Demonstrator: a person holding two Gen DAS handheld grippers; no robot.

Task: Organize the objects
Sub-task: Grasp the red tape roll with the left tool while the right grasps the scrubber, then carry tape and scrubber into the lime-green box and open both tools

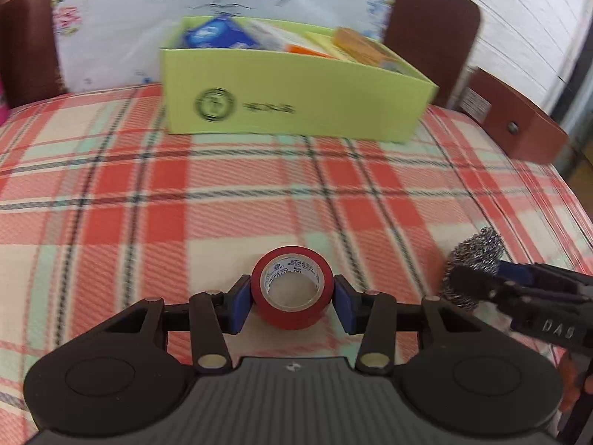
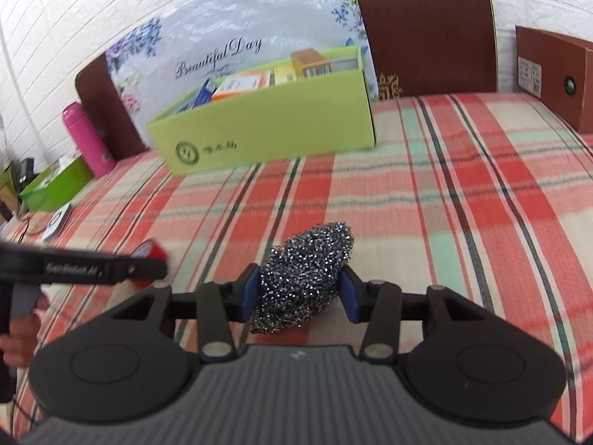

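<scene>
My left gripper (image 1: 292, 302) has its blue fingers (image 1: 240, 306) pinching the red tape roll (image 1: 291, 289) from both sides, the roll lying tilted with its white core facing up and toward me, down on the plaid bedspread (image 1: 148, 193) at the near edge of the scene. Off to the right, my right gripper (image 2: 300, 293) is clamped on the steel wool scrubber (image 2: 302, 282), its blue fingers (image 2: 252, 293) pressing in so the silvery wad bulges out ahead of them toward the far side. The two grippers sit near each other, tape on the left, scrubber on the right, not touching. Straight ahead at the far side of the bed stands the lime-green cardboard box (image 1: 289, 96), open on top, with blue, orange and yellow packets showing inside. Behind it leans a floral pillow (image 2: 207, 48) against the brown headboard (image 2: 426, 26). Far left, beyond the bed, a pink bottle (image 2: 87, 137) stands upright.
</scene>
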